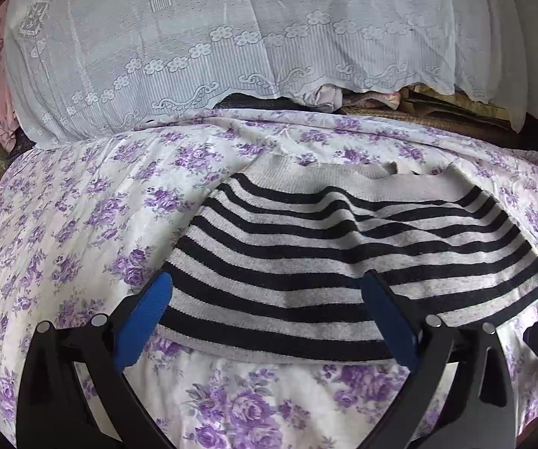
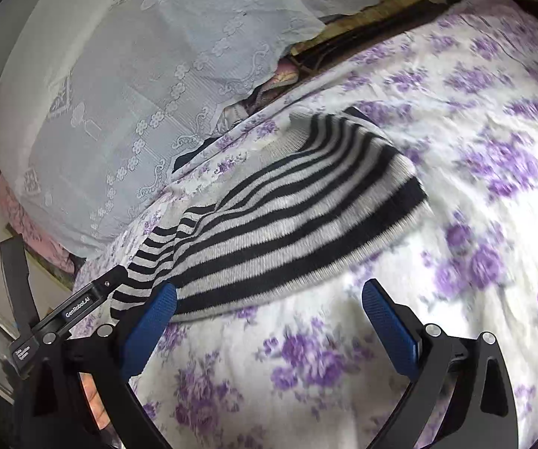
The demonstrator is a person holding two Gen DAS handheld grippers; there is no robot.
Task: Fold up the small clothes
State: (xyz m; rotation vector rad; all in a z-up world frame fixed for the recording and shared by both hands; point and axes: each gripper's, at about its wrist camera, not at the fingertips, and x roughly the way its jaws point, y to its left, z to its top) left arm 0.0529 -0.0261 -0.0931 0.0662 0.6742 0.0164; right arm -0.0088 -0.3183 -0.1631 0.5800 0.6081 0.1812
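While both claws sit low over the bed, each is spread wide and holds nothing. Left gripper [image 1: 267, 292]: blue pads [image 1: 145, 321] well apart, straddling the near part of the sweater [image 1: 344, 247]; right pad lies over the stripes, left pad at the sweater's left edge. Whether the pads touch the knit, cannot tell. Right gripper [image 2: 269, 299]: jaws equally wide, its left pad [image 2: 149, 331] just at the near hem of the sweater [image 2: 287, 217], the right pad over bare sheet [image 2: 456, 131].

Sweater: small, grey with black stripes, plain grey ribbed band along the far edge. Lies folded on the sheet, which is white with purple flowers. Surface mostly flat, a few shallow creases near the middle. In the right view a narrower striped part trails off toward the left gripper's body [image 2: 78, 299], which enters from the left.

Beyond the sweater, a white lace cover [image 1: 194, 37] drapes a bulky pile at the bed's far side.

Right view is motion-blurred on the sheet. A bit of a hand [image 2: 97, 404] shows behind the right gripper's frame, low left.
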